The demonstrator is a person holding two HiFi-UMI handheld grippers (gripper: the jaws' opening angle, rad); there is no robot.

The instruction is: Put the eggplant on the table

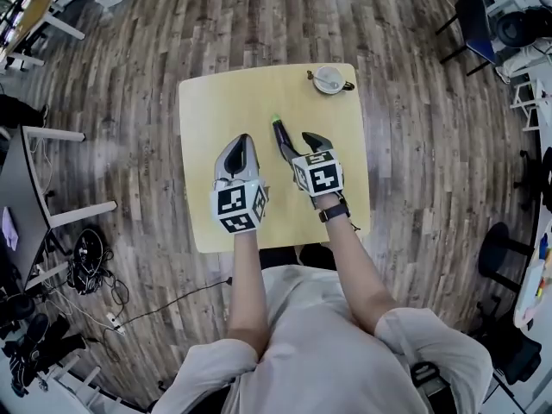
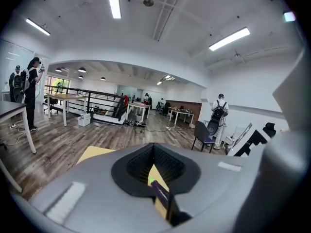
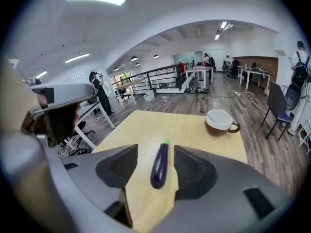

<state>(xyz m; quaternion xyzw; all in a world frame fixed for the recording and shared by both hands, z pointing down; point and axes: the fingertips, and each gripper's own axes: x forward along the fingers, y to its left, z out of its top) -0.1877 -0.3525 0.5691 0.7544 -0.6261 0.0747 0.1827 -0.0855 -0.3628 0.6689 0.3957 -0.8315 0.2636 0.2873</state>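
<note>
- The left gripper (image 1: 239,145) hovers over the near half of the table (image 1: 211,110), its jaws pressed together with nothing between them.
- Just beside it, the right gripper (image 1: 299,145) has its jaws spread wide and grips nothing.
- The eggplant (image 3: 159,166) lies flat on the tabletop, seen in the gap between those parted jaws and clear of both pads, its green stem pointing away.
- A brown cup (image 3: 219,120) stands at the table's far edge.

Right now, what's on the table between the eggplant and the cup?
Nothing: only bare yellow table lies between the eggplant and the cup, as the right gripper view shows.
</note>
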